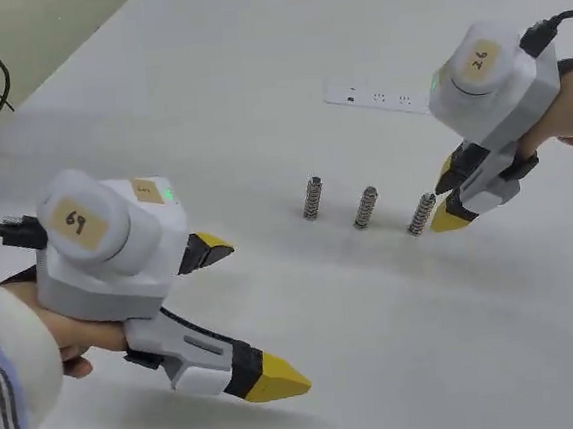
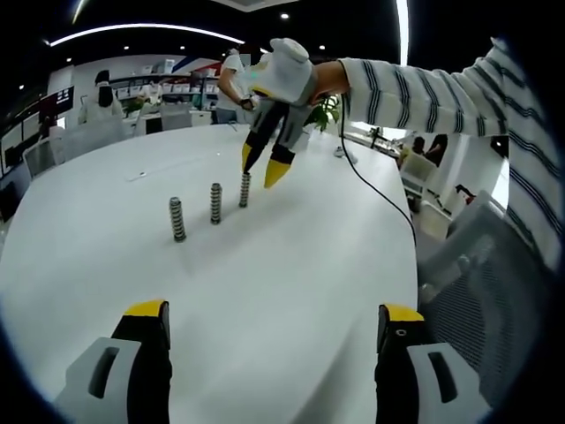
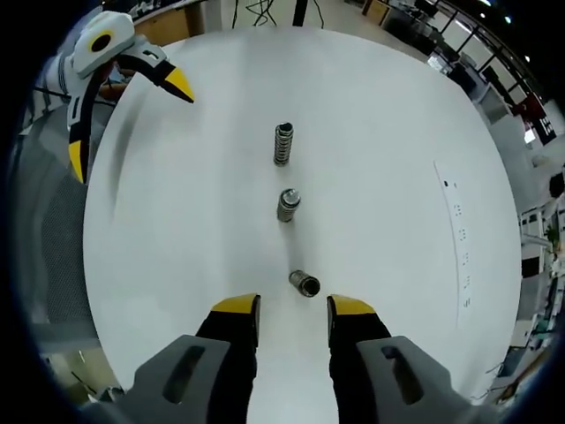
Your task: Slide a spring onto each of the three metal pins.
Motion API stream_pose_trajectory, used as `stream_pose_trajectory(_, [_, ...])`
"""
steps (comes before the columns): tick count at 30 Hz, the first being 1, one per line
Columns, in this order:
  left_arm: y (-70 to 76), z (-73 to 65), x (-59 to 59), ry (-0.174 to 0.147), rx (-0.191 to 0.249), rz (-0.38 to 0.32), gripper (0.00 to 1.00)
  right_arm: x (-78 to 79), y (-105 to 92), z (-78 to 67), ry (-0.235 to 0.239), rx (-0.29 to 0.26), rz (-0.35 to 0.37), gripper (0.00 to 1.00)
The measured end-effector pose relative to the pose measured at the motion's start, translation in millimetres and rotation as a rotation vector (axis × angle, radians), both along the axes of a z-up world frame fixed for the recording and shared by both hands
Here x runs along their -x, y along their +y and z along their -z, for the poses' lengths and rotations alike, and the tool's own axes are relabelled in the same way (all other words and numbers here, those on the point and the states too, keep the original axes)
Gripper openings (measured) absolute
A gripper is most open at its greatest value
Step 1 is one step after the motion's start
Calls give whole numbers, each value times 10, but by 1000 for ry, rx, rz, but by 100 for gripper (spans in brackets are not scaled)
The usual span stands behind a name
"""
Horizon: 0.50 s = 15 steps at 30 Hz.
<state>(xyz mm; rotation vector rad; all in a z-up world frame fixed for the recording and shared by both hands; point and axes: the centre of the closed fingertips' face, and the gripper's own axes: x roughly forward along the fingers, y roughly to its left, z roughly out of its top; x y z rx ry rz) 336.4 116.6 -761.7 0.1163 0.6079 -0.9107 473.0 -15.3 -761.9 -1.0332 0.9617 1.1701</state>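
Right gripper [image 1: 448,196], jaws slightly parted and empty, hovers by the end spring [image 1: 422,214] at the middle of the surface [image 1: 205,81]. Best to back straight off without tipping it. Left gripper [image 1: 263,314] gapes wide.

left gripper [image 1: 250,313]: jaws wide | right gripper [image 1: 448,198]: jaws narrowly apart

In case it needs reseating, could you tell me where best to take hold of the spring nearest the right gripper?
Grip the nearest spring around its mid coils, one jaw on each side, coming from the row's end where the right gripper is. It stands upright and the next spring stands apart, leaving both flanks free.
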Motion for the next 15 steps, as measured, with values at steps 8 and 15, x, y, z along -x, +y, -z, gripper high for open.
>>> stream_pose_trajectory(8, [29,0,23,8,-17,7,94,77,38,-180,-29,-65,31,31])
stream_pose_trajectory(15, [125,-31,31,12,-11,-13,94,160,80,-327,-59,-148,77,34])
